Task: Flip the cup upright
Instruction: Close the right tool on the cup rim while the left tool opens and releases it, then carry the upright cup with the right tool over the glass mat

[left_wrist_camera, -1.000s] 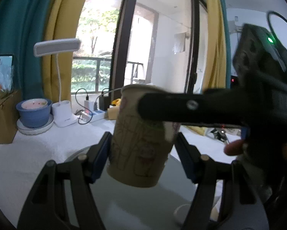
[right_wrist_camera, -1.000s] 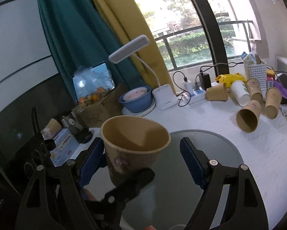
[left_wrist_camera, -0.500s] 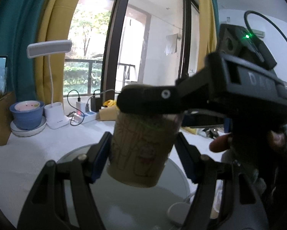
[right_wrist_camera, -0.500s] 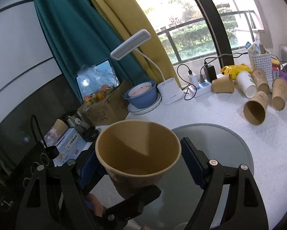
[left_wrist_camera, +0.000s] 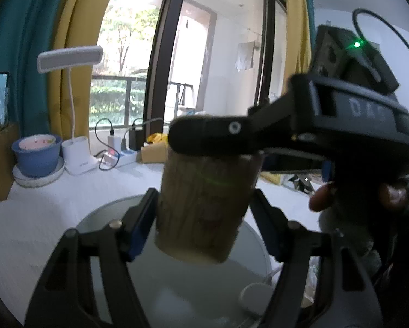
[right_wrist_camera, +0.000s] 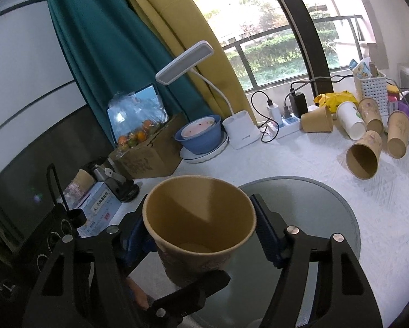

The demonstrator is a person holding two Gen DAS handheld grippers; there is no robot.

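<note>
A brown paper cup (right_wrist_camera: 201, 227) with printed drawings stands mouth-up, held above the round grey glass plate (right_wrist_camera: 327, 218). My right gripper (right_wrist_camera: 201, 229) has its blue pads against the cup's rim on both sides. In the left wrist view the same cup (left_wrist_camera: 204, 207) sits between my left gripper's (left_wrist_camera: 201, 216) blue pads; the left pad touches it and the right pad stands a little off. The right gripper's black finger (left_wrist_camera: 218, 136) crosses the cup's top there.
Several paper cups (right_wrist_camera: 364, 155) lie or stand at the back right on the white tablecloth (right_wrist_camera: 300, 158). A white desk lamp (right_wrist_camera: 242, 134), a blue bowl (right_wrist_camera: 200, 136), a power strip (right_wrist_camera: 283, 127), a cardboard box of oranges (right_wrist_camera: 147, 155) and a white basket (right_wrist_camera: 371, 90) line the window side.
The right gripper has closed in from an open stance around the cup until its pads meet the rim. The cup has stayed upright between the left fingers.
</note>
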